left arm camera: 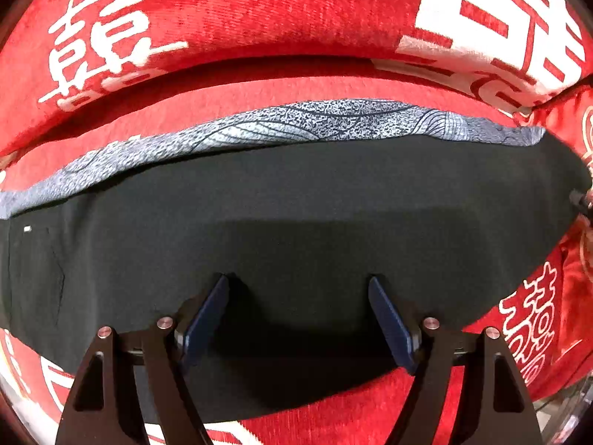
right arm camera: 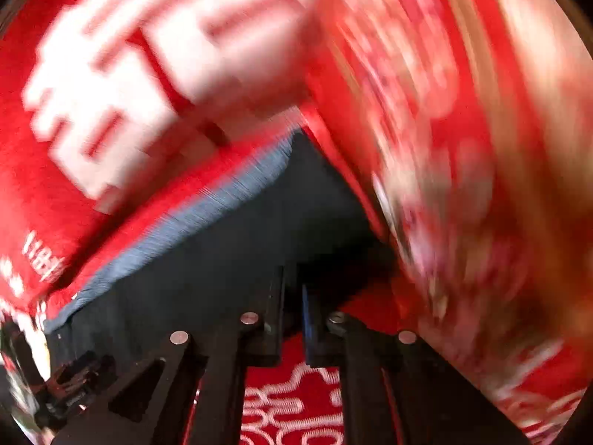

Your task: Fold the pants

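Black pants (left arm camera: 296, 193) lie flat across a red bedcover (left arm camera: 259, 11) printed with white characters. A grey patterned strip of cloth (left arm camera: 333, 118) runs along their far edge. My left gripper (left arm camera: 298, 280) points down over the near part of the pants, open, with nothing pinched between its blue pads. The right wrist view is badly blurred. In it my right gripper (right arm camera: 292, 289) has its fingers nearly together at the near edge of the pants (right arm camera: 222, 259). I cannot tell whether any fabric is caught between them.
The red cover (right arm camera: 289, 400) rises in a fold behind the pants. A red embroidered cushion (left arm camera: 578, 126) lies at their right end. A black metal device (right arm camera: 74, 382) shows at the lower left of the right wrist view.
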